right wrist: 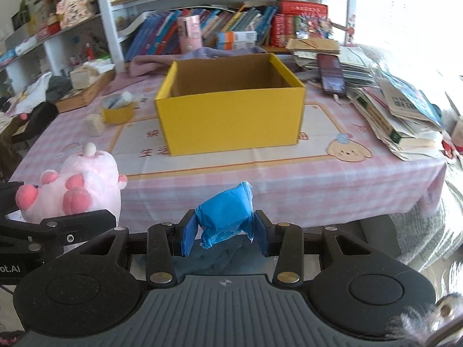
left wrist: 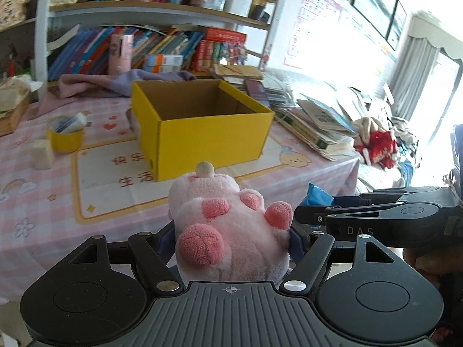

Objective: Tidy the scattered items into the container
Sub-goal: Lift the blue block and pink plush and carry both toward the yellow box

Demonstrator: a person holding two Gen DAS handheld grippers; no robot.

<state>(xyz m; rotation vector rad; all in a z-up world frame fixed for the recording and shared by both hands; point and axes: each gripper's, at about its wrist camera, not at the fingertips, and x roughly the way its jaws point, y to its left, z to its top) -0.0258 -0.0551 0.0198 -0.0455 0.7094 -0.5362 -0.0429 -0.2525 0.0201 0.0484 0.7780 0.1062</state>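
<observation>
The pink plush toy [left wrist: 228,231] was clamped in the left tool [left wrist: 231,243], short of the yellow box [left wrist: 202,121] and on its near side; the blue packet [right wrist: 224,217] was pinched between the narrow-set jaws of the right tool [right wrist: 222,237], also before the box. The plush bulged past the pads and might slip or catch the box rim. Both tools tilted downward toward the box above the table [right wrist: 361,179], side by side

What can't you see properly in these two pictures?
- Floor of the yellow box: hidden in both views by its own front walls, so anything inside is unknown.
- Face of the pink plush toy: turned away in both wrist views.
- Print on the blue packet: none legible, wrapper crumpled between the right jaws.
- Window side: washed out by glare.
</observation>
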